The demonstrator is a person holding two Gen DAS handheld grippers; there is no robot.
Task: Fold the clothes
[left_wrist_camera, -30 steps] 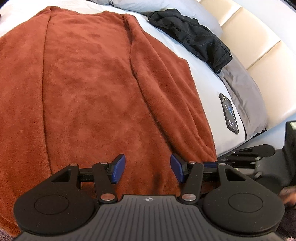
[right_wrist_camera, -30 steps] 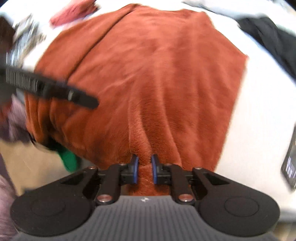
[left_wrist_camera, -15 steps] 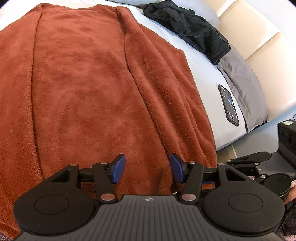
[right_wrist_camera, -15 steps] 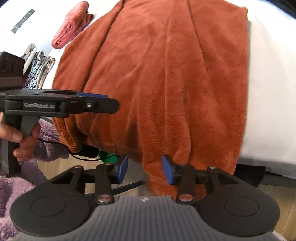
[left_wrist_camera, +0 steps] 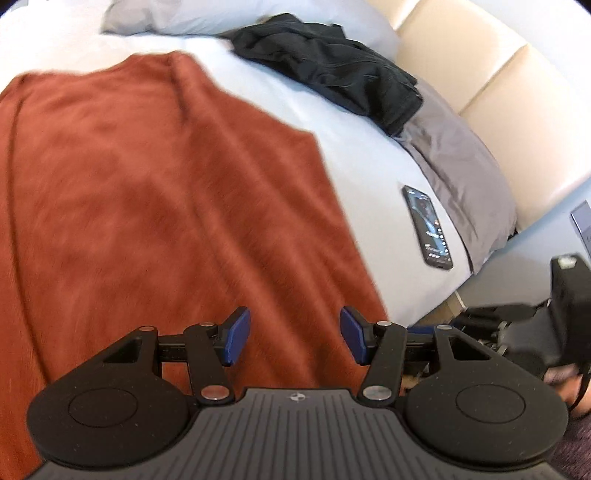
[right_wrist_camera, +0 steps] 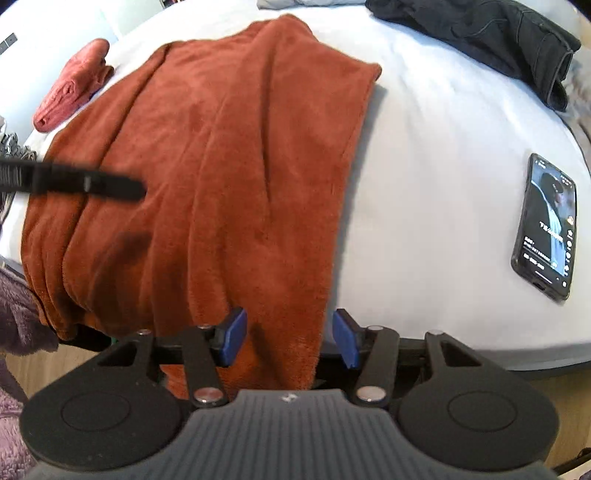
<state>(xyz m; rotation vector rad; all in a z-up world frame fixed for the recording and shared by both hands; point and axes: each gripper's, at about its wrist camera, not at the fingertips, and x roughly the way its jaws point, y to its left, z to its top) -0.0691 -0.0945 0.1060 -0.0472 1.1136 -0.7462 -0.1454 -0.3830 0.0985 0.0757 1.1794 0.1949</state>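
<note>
Left wrist view: left claw (left_wrist_camera: 290, 336) standing apart, nothing between the blue pads, hovering above the near part of the rust-orange fleece garment (left_wrist_camera: 155, 192). Garment lying spread along the white bed (left_wrist_camera: 354, 147), near end draped over the bed edge, long soft ridges running lengthwise. Looks plush and thick, so probably light for its bulk, limp, not slippery, not fragile; likely to sag and drag if lifted from one point only. Black garment (left_wrist_camera: 332, 66) bunched at the far side against the grey pillow (left_wrist_camera: 461, 162), smartphone (left_wrist_camera: 428, 230) lying on the sheet, well apart from the fleece. At the right edge, a dark blurred shape, probably the other tool.

Right wrist view: right claw (right_wrist_camera: 286, 339) opening, the hanging corner of the fleece garment (right_wrist_camera: 207, 155) between the pads, but not pinched; right pad clear of the cloth, left pad just beside it. Blurred black bar of the left tool (right_wrist_camera: 74, 181) crossing above the left part of the garment. Small folded red cloth (right_wrist_camera: 74, 85) resting on the bed beyond the fleece, smartphone (right_wrist_camera: 546, 225) to the right, black garment (right_wrist_camera: 480, 33) at the far right.

Best to take hold at two corners of the hanging hem, one claw each, pinching deep enough to catch every layer of the thick pile, then lifting evenly to keep the fold square.
</note>
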